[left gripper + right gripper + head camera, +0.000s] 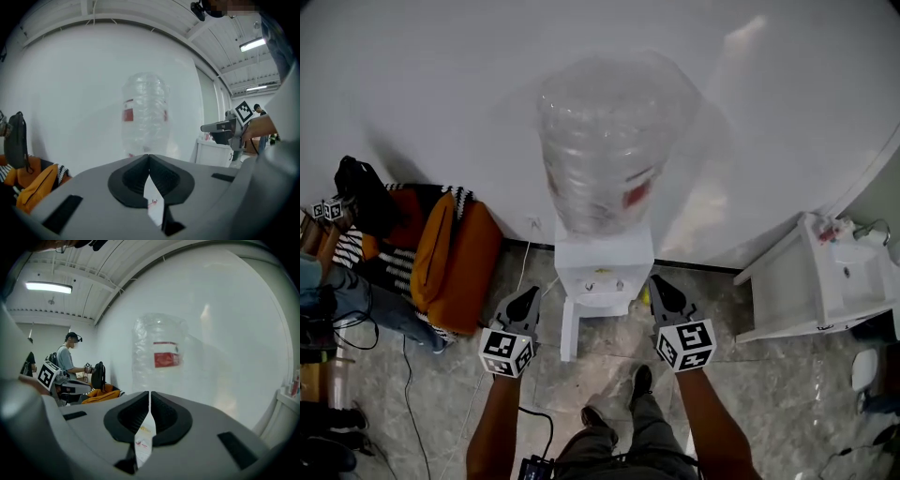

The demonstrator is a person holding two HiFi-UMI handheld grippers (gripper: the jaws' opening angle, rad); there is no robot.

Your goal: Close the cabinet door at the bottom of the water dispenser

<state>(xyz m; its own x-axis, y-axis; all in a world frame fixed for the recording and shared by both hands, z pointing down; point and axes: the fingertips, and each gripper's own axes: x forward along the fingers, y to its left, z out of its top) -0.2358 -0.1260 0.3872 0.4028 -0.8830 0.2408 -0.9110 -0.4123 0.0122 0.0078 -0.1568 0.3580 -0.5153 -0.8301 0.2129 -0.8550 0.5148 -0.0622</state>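
The water dispenser (605, 267) stands flat against the white wall (441, 84), so nothing can pass behind it. Its open door (568, 330) sticks out toward the person. The left gripper (530, 295) is just beside the door on its left. Bare floor (750, 366) lies open in front and near the right gripper (659, 286). An orange bag (450, 262) blocks the far left. A white sink unit (806, 281) blocks the far right. The person's shoes (639, 380) stand near the door
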